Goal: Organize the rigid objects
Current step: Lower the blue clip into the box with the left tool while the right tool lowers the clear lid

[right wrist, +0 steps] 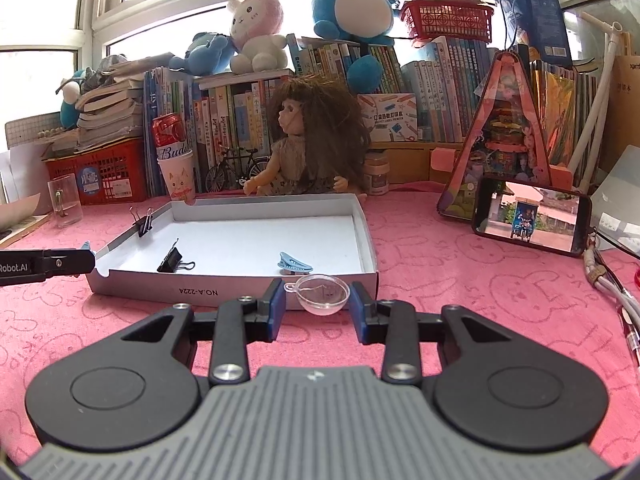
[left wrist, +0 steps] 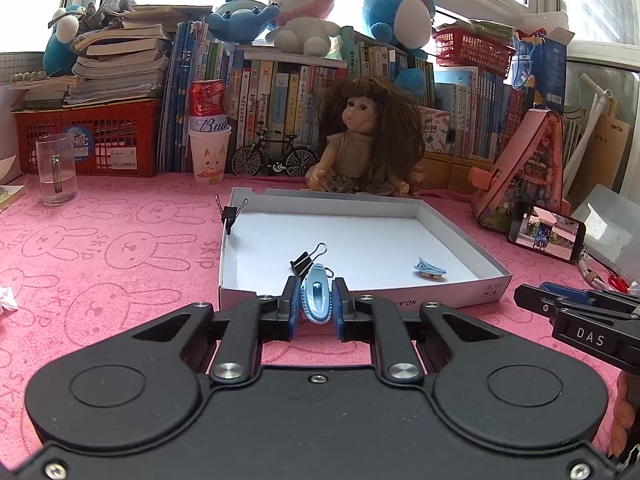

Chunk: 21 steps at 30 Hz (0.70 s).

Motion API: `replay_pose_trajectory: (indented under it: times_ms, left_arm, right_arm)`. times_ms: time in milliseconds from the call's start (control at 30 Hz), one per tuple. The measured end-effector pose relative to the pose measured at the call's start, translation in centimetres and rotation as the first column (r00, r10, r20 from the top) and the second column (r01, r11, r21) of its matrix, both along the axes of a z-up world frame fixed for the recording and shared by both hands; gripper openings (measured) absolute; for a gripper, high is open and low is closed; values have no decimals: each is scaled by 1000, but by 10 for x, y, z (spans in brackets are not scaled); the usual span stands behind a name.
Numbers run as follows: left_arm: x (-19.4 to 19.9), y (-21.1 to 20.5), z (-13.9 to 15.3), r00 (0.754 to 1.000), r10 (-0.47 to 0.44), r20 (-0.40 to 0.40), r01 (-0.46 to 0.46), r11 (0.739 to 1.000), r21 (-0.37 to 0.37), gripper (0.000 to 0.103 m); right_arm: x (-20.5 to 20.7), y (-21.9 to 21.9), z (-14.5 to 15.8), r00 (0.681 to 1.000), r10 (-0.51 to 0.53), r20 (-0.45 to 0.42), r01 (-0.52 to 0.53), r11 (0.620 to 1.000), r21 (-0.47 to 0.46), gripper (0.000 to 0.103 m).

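Left gripper [left wrist: 316,306] clamped on blue clip [left wrist: 317,299], long axis pointing ahead over box [left wrist: 360,294] near edge. Right gripper [right wrist: 318,306] half open around clear bowl [right wrist: 323,293], contact unclear, before the same edge.

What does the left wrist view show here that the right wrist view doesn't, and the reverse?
Only the left wrist view shows the left gripper shut on a blue clip. Only the right wrist view shows the right gripper around a clear plastic cup, its pads seemingly not touching it. Both show the white box, the black binder clip on its wall, the binder clip inside and a second blue clip.
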State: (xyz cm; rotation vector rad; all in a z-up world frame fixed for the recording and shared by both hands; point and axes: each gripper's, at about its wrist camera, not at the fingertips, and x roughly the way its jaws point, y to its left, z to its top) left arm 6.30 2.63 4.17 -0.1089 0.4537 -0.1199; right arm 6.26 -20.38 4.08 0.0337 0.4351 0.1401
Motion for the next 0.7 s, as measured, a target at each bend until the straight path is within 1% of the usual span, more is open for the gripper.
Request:
replay_pose_trajectory:
  times_ms: [333,533,700]
  left_arm:
    - [25,0,8,1000,-4,9,4,1000,-1,15]
    - [41,0,9,1000,-6,1,6,1000,-2,15]
    - [59,4,8,1000,0,-15,0,1000,-19,15]
  right_arm:
    - [18,-1,5,1000,-6,7,6,1000,20,40]
    - [34,-3,5,1000,-12,-2,12,999,36,40]
    - [49,-2,2,1000,-16,-20,17,999,47,40]
